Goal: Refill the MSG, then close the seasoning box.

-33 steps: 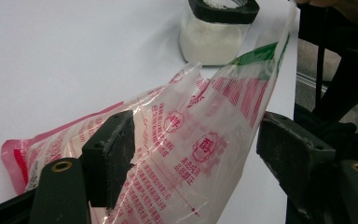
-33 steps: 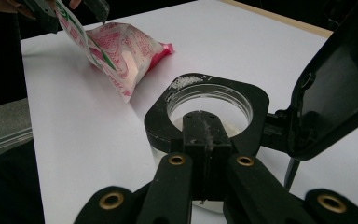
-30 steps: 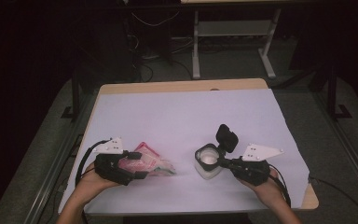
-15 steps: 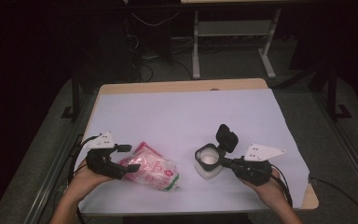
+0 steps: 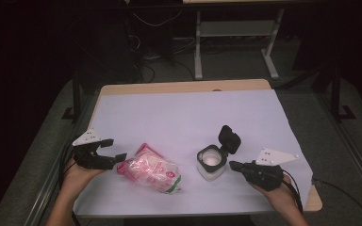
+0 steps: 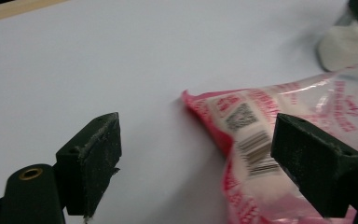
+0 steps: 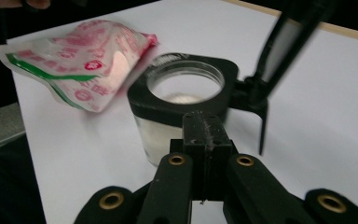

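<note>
A pink and clear plastic bag (image 5: 151,170) of white powder lies flat on the white sheet, left of centre. My left gripper (image 5: 117,149) is open just left of it. Its jaws have just been opening, and in the left gripper view (image 6: 200,140) the bag's corner (image 6: 261,121) lies loose between them. A glass jar (image 5: 211,162) with a black collar holds white powder, and its hinged lid (image 5: 229,139) stands up. My right gripper (image 5: 232,165) is shut, with its tips (image 7: 204,126) against the collar of the jar (image 7: 184,93). Whether they pinch it I cannot tell.
White paper (image 5: 188,113) covers the wooden table (image 5: 184,87). The table's front edge runs close below both hands. A metal desk frame (image 5: 235,28) and cables stand on the dark floor behind.
My left gripper has let go of the bag, opened wider and drawn back to the left. The bag now rests on the sheet. The right gripper and the jar have kept still.
</note>
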{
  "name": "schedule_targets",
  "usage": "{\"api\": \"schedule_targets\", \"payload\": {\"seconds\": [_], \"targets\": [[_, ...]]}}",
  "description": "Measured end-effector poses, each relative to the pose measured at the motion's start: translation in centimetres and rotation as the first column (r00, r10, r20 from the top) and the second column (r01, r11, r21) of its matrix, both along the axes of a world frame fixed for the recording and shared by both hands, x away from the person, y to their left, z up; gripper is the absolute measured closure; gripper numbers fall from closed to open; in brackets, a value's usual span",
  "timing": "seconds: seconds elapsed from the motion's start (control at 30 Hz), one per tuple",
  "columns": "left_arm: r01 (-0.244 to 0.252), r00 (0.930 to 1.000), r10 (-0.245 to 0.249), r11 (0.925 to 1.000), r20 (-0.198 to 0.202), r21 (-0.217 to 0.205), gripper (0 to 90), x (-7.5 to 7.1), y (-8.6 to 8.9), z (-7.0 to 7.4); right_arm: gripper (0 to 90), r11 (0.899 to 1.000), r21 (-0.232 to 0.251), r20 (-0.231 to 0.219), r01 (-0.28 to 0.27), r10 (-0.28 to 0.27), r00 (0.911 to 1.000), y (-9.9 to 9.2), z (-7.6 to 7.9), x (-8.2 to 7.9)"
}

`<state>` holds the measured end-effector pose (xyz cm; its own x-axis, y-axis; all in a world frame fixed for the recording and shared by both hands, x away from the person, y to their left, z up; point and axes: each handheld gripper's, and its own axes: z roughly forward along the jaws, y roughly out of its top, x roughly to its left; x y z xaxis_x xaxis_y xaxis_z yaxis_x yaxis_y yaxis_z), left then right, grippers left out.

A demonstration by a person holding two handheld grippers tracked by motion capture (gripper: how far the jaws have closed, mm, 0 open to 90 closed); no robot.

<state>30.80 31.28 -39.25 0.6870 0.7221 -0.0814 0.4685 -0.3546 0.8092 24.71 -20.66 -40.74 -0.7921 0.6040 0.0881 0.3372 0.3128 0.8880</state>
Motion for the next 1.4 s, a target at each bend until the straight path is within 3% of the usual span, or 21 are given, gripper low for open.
{"api": "schedule_targets", "payload": {"seconds": [0.07,0.37,0.6,0.67,0.77,1.07,1.4], "targets": [[-0.019,0.9998,0.019,0.9997,0.008,-0.012,15.8,0.0,0.4,-0.1,90.0,1.0,0.009,-0.007,0.021,-0.021,0.9998,-0.8,0.0,0.0],[-0.07,0.9973,0.07,0.9975,0.02,0.01,15.8,0.2,1.0,-1.2,90.0,0.992,0.005,-0.012,0.125,-0.125,0.9921,-3.9,-0.3,1.5],[-0.088,0.996,0.088,0.9957,0.017,0.028,15.8,0.3,1.1,-1.4,89.9,0.985,0.033,-0.032,0.167,-0.166,0.9856,-5.1,-0.3,3.3],[-0.104,0.9944,0.104,0.9946,0.018,0.003,15.9,0.2,1.2,-1.7,90.0,0.984,0.045,-0.035,0.175,-0.173,0.9842,-5.3,-0.1,3.8],[-0.109,0.9941,0.108,0.994,0.006,0.011,15.9,0.2,1.4,-2.0,89.9,0.981,0.062,-0.035,0.186,-0.184,0.9823,-5.4,0.3,4.7],[-0.127,0.9918,0.127,0.9919,0.014,0.004,16.0,0.1,1.4,-2.2,89.9,0.983,0.095,-0.019,0.155,-0.154,0.9879,-4.0,1.9,6.8],[-0.12,0.9927,0.12,0.9926,0.01,0.018,16.0,0.2,1.0,-2.5,89.9,0.994,0.09,0.0,0.064,-0.065,0.9979,-1.9,2.3,5.8]]}}
